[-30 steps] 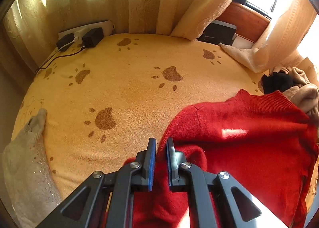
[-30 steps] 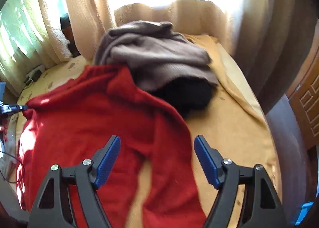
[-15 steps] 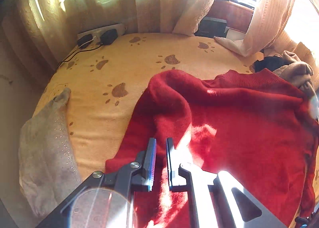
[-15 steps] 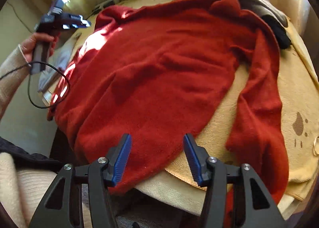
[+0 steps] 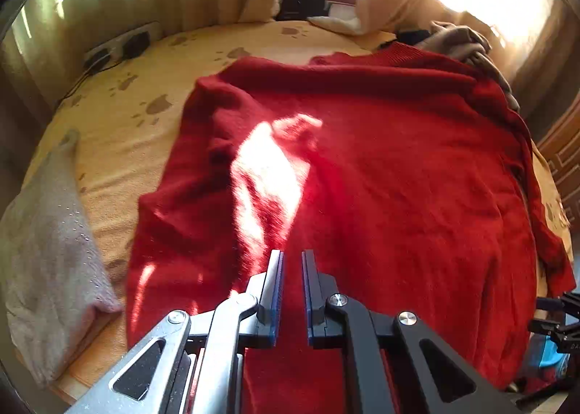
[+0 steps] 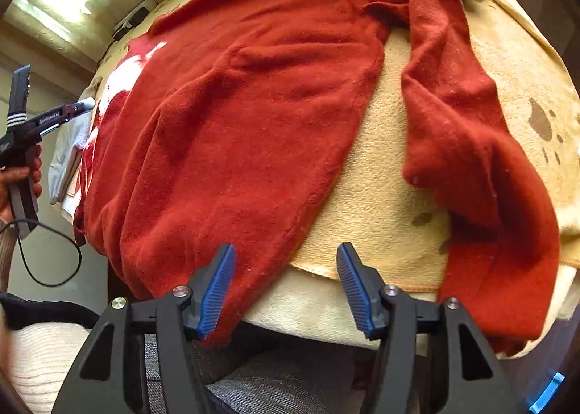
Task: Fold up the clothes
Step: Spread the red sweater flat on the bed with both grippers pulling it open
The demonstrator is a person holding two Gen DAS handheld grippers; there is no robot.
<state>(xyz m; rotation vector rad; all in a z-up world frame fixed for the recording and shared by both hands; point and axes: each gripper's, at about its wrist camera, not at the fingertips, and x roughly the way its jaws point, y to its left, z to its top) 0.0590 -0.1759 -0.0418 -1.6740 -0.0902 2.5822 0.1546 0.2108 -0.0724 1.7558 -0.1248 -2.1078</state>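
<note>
Risk first: the fuzzy red knitted sweater [image 5: 380, 178] overhangs the near edge of the yellow paw-print blanket [image 5: 119, 146], so an uneven tug could drag it off or bunch the sunlit folds. At nine o'clock lies a pale grey sequinned garment [image 5: 47, 233]. The left gripper [image 5: 291, 258] is clenched, its jaws nearly together with red knit running between them at six o'clock; it seems to grip the hem. The right gripper [image 6: 286, 262] is opening, pads touching nothing; the sweater's bottom corner hangs at its seven o'clock, the loose sleeve [image 6: 482, 160] at two o'clock.
</note>
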